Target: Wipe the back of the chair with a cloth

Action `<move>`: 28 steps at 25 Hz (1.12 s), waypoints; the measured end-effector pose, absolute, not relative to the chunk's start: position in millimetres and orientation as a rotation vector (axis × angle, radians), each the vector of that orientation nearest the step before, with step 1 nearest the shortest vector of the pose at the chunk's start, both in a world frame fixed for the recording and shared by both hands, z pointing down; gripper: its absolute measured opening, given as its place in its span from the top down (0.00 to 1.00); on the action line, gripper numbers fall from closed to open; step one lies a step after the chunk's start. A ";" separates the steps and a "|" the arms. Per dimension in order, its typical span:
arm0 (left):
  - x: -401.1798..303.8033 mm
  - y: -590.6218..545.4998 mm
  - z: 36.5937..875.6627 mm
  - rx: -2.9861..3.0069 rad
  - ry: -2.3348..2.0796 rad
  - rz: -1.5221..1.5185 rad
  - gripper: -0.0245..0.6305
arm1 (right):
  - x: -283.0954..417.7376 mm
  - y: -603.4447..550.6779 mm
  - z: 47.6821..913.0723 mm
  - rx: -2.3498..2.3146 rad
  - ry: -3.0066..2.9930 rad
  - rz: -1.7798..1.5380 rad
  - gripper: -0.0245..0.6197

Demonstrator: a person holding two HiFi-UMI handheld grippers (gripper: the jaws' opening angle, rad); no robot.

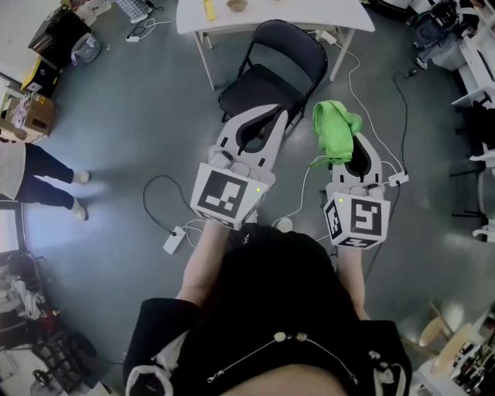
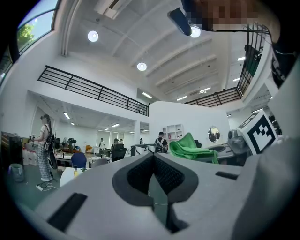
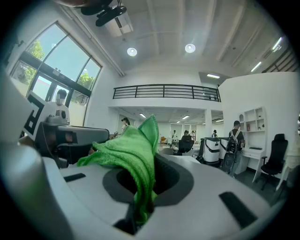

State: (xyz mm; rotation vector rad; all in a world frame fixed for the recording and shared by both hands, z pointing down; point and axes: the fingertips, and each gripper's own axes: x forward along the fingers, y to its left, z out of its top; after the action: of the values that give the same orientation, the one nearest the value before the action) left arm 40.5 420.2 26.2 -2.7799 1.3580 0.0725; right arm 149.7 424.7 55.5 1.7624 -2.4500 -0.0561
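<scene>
Right gripper [image 1: 352, 158] jaws are clamped on a green cloth [image 1: 334, 128]. Left gripper [image 1: 259, 128] jaws are closed and empty. The chair [image 1: 271, 69] stands just ahead of both. The cloth is loosely bunched and could slip free during rubbing.

Your chair [image 1: 271, 73] stands on the floor ahead of you, before the surface [image 1: 271, 19]. The cloth [image 1: 334, 128], right of it, sits in your right gripper's [image 3: 140, 208] jaws.

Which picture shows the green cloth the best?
The right gripper view: the green cloth sits close up, pinched between shut jaws. The head view shows it small from above, bunched. The left gripper view shows it off to the right.
</scene>
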 end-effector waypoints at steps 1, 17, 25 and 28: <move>39.5 420.3 26.4 -2.780 1.357 0.073 0.95 | 148.8 424.7 55.8 1.763 -2.451 -0.054 0.90; -23.9 400.0 47.5 -2.789 1.378 0.040 0.95 | 134.7 418.2 78.8 1.881 -2.352 0.008 0.90; -17.2 368.6 55.9 -2.822 1.360 0.066 0.95 | 135.7 395.6 88.3 1.843 -2.318 0.006 0.90; -13.3 345.7 58.1 -2.812 1.387 0.067 0.95 | 136.7 368.2 90.8 1.806 -2.333 -0.024 0.90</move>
State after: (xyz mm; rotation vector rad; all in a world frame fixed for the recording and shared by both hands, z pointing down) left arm -13.3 345.7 58.1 -2.8124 1.3872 0.0666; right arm 136.7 368.2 90.8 1.8058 -2.3330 -0.0242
